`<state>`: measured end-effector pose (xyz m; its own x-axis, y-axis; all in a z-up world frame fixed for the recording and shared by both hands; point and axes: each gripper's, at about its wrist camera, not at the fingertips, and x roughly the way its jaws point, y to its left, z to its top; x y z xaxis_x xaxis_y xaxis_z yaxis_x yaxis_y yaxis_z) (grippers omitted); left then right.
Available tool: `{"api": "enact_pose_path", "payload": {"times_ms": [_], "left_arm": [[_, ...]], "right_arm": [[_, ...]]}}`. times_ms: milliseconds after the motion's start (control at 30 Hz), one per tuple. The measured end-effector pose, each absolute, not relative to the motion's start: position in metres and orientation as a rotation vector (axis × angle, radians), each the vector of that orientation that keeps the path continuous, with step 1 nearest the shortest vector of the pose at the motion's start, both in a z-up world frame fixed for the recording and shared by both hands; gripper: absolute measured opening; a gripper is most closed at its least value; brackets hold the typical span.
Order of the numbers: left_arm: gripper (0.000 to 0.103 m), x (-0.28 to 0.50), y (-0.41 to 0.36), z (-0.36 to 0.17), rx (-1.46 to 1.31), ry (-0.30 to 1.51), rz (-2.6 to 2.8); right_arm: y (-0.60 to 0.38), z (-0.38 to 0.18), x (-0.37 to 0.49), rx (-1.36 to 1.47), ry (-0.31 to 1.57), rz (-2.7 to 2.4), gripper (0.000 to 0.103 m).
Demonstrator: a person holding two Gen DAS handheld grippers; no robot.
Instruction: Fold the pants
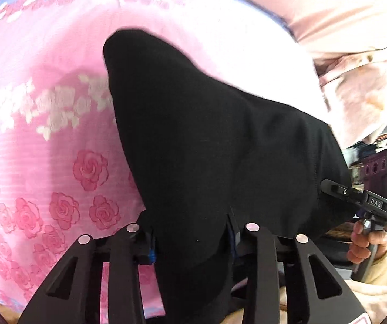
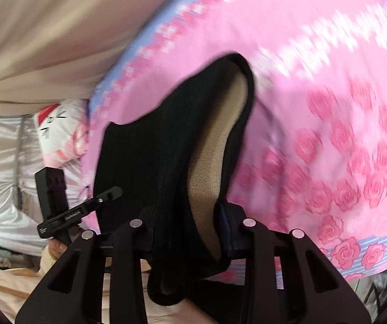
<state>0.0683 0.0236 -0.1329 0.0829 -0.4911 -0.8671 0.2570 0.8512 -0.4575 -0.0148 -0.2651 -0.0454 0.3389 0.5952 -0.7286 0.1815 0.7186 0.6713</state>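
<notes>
Your left gripper (image 1: pixel 193 240) pinches black pants (image 1: pixel 207 140). Your right gripper (image 2: pixel 190 232) pinches waist end, tan lining showing. Pants hang lifted over pink rose blanket (image 1: pixel 58 162). No fold laid yet; most work left.

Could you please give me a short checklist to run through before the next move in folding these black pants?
1. Left gripper clamped on the black pants: ok, fabric fills the jaws.
2. Right gripper clamped on the pants: ok, black fabric with its tan lining sits between the pads.
3. Pants lifted off the pink rose bedspread: ok near the grippers; the far end cannot be told.
4. Layers aligned and flat: not ok, the right-hand edge gapes open, showing the lining.
5. Clear bedspread for laying the pants down: ok.
</notes>
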Motion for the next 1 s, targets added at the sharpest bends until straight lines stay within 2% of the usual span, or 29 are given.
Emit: {"api": "enact_pose_path", "payload": {"times_ms": [267, 333, 433, 467, 567, 633, 700, 800, 867, 900, 967, 1000], "left_arm": [[0.033, 0.094, 0.036, -0.019, -0.253, 1.157, -0.625], [0.033, 0.109, 0.039, 0.01, -0.249, 1.087, -0.65], [0.034, 0.14, 0.031, 0.022, -0.153, 1.031, -0.619], [0.035, 0.151, 0.031, 0.017, -0.125, 1.042, -0.605], [0.035, 0.184, 0.039, -0.027, -0.093, 1.136, -0.542], [0.035, 0.201, 0.057, -0.059, -0.046, 1.205, -0.504], [0.035, 0.205, 0.081, -0.074, -0.012, 1.239, -0.491], [0.037, 0.211, 0.109, -0.095, 0.029, 1.294, -0.518], [0.04, 0.215, 0.123, -0.102, 0.037, 1.314, -0.583], [0.043, 0.22, 0.13, -0.108, 0.037, 1.321, -0.629], [0.046, 0.226, 0.138, -0.119, 0.089, 1.324, -0.679], [0.046, 0.226, 0.14, -0.125, 0.13, 1.332, -0.692]], "right_arm": [[-0.264, 0.087, 0.058, 0.641, 0.887, 0.453, 0.03], [-0.263, 0.095, 0.08, 0.592, 0.85, 0.448, 0.03], [-0.263, 0.059, 0.115, 0.562, 0.93, 0.433, 0.03], [-0.256, 0.026, 0.127, 0.592, 1.012, 0.449, 0.03], [-0.227, -0.068, 0.132, 0.69, 1.228, 0.417, 0.03], [-0.209, -0.101, 0.121, 0.816, 1.302, 0.434, 0.03], [-0.192, -0.108, 0.11, 0.94, 1.314, 0.463, 0.03], [-0.181, -0.086, 0.101, 1.064, 1.253, 0.505, 0.03], [-0.168, -0.084, 0.094, 0.896, 1.277, 0.436, 0.034], [-0.155, -0.096, 0.09, 0.73, 1.327, 0.385, 0.04], [-0.133, -0.135, 0.079, 0.522, 1.471, 0.288, 0.043], [-0.133, -0.144, 0.073, 0.568, 1.47, 0.279, 0.056]]}}
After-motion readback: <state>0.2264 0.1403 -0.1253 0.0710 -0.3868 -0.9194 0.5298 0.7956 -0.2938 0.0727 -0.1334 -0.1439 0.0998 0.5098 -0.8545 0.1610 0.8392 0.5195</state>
